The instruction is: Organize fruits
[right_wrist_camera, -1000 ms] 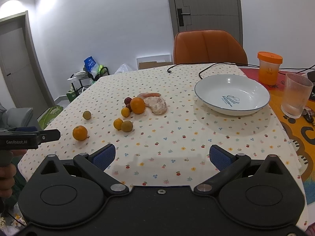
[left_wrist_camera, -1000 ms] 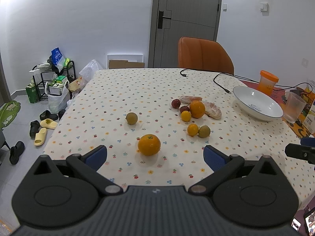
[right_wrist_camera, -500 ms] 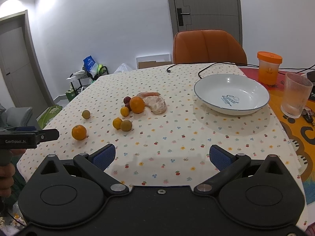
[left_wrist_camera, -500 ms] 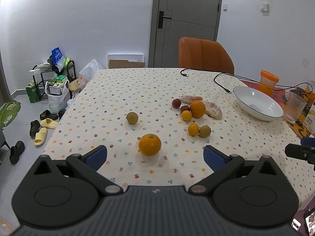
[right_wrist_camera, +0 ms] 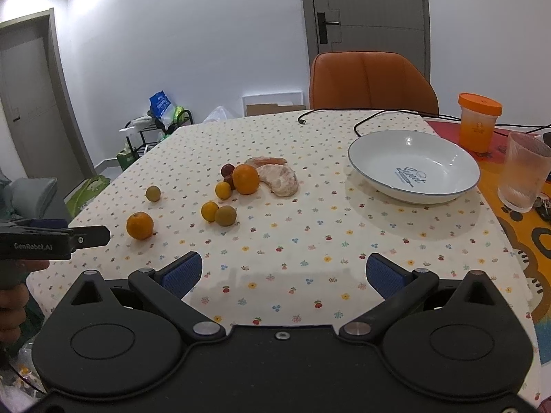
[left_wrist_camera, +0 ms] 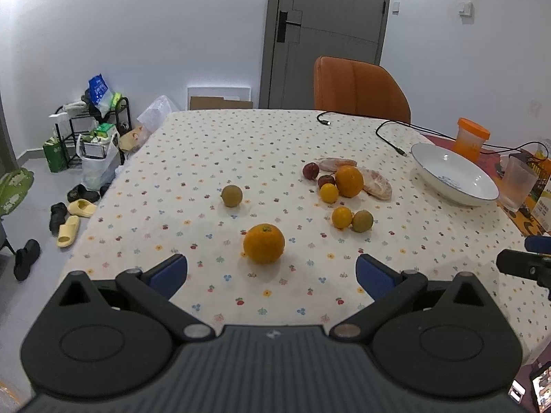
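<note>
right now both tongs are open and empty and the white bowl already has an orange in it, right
Not quite. The white bowl is empty, as the right wrist view shows; the nearest orange sits on the tablecloth ahead of the left tongs. Both the left and the right tongs are open and empty.

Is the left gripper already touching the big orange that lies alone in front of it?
Apart. In the left wrist view, tablecloth shows between the orange and both open fingers of the left gripper.

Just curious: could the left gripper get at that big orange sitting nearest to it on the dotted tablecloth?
Probably yes. The left gripper is open, the big round orange sits straight ahead between its fingers' line, and nothing lies between them.
</note>
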